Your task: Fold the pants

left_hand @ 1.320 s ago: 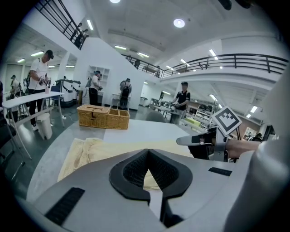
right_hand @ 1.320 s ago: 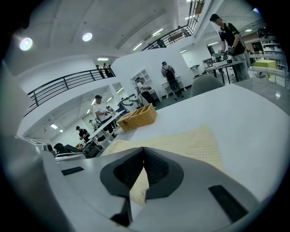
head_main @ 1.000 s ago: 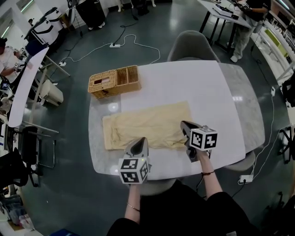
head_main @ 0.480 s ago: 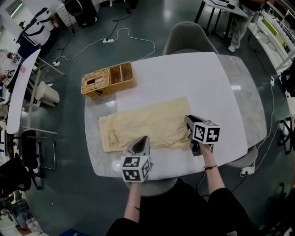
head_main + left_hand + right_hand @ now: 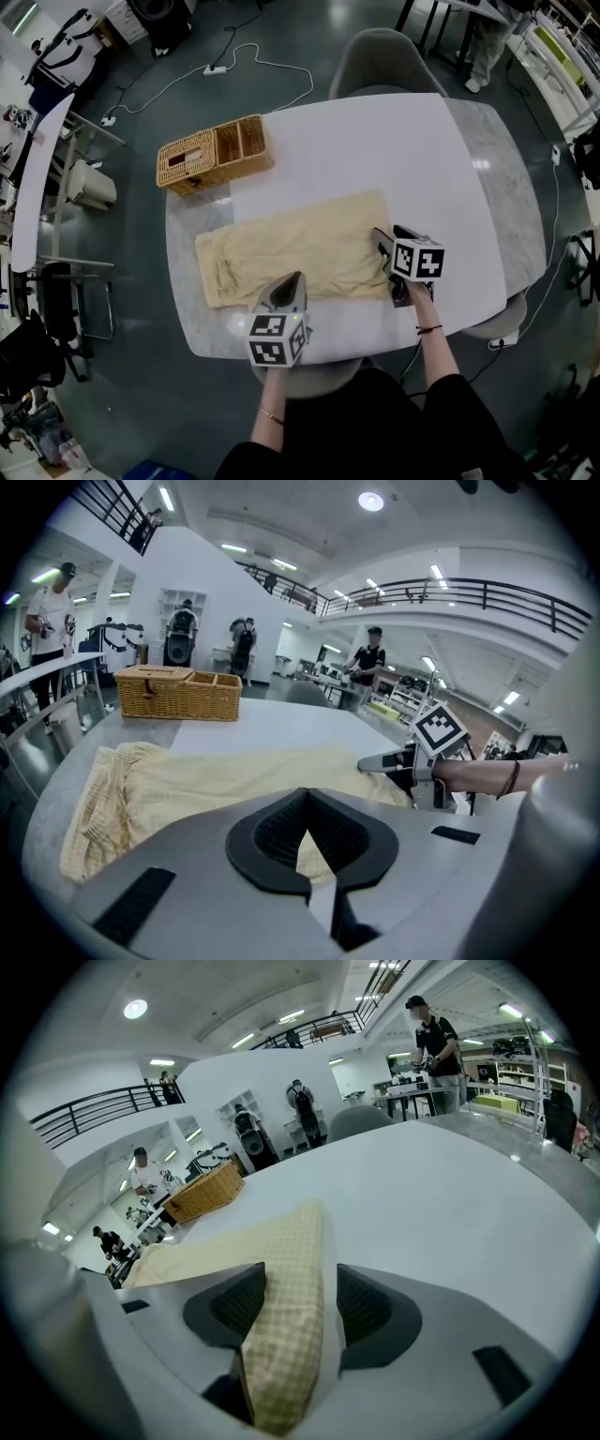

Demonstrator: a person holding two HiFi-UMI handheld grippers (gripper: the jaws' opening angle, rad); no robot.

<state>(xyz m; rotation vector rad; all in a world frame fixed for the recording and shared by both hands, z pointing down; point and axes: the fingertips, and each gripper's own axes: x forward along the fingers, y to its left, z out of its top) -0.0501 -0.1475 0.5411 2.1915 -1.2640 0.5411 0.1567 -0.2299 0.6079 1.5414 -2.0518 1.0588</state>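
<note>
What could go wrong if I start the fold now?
1. The right gripper has just been opening its jaws. They stand open around the edge of the pants without pinching it, so lifting now may leave the cloth behind.
2. The left gripper is shut at the near edge with no clear hold, so a one-sided pull could skew the fold.

The place is recognised as a large open laboratory hall by a railed mezzanine (image 5: 487, 591), ceiling lights (image 5: 371, 501), a power strip (image 5: 214, 69) laid on the polished floor (image 5: 131, 384), and a person (image 5: 433, 1035) occupied in the background.
</note>
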